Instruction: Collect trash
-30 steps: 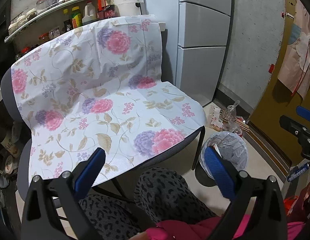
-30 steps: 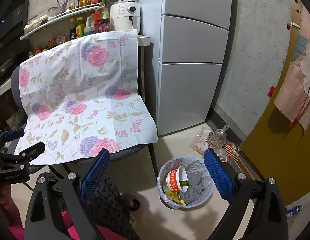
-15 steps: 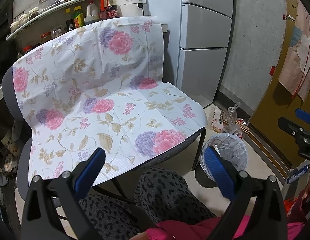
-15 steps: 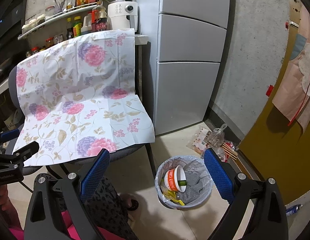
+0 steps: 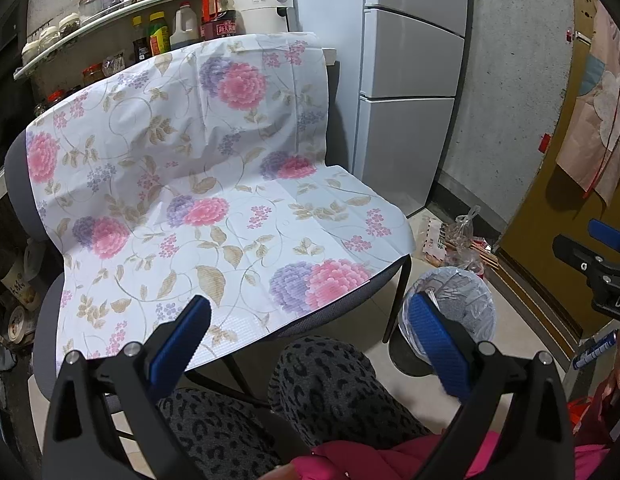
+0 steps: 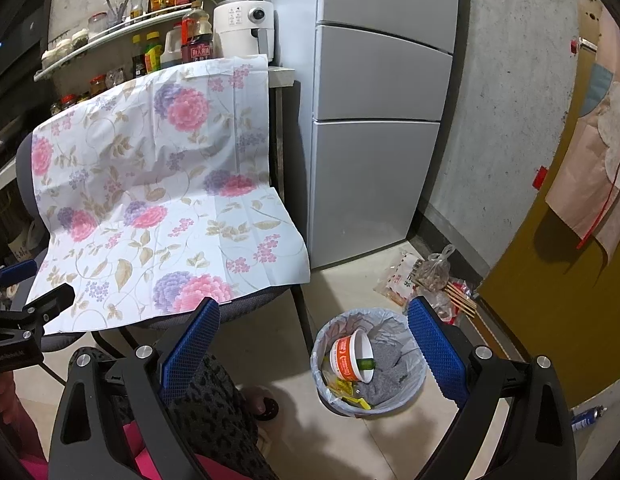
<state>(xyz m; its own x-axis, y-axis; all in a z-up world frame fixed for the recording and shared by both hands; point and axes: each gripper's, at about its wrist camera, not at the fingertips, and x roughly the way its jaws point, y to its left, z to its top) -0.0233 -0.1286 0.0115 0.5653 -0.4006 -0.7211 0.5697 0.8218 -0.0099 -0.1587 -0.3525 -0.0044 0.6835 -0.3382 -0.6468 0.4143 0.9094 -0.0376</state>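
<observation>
A bin lined with a grey bag (image 6: 408, 386) stands on the floor right of the chair. In it lie an orange-and-white noodle cup (image 6: 350, 356) and yellow wrappers (image 6: 352, 398). The bin also shows in the left wrist view (image 5: 460, 300). My left gripper (image 5: 306, 344) is open and empty, held above my knees in front of the floral cloth (image 5: 198, 192) on the chair. My right gripper (image 6: 312, 354) is open and empty, above the floor beside the bin. No trash shows on the cloth.
A grey fridge (image 6: 374, 120) stands behind the chair. Plastic bags and sticks (image 6: 430, 276) lie on the floor by the wall. A yellow door (image 6: 558, 272) is at the right. A shelf with bottles (image 5: 158, 20) and a white air fryer (image 5: 262, 4) are behind.
Both grippers have stayed open. The views have shifted slightly; the right gripper drifted a little so the bin sits more central between its fingers.
</observation>
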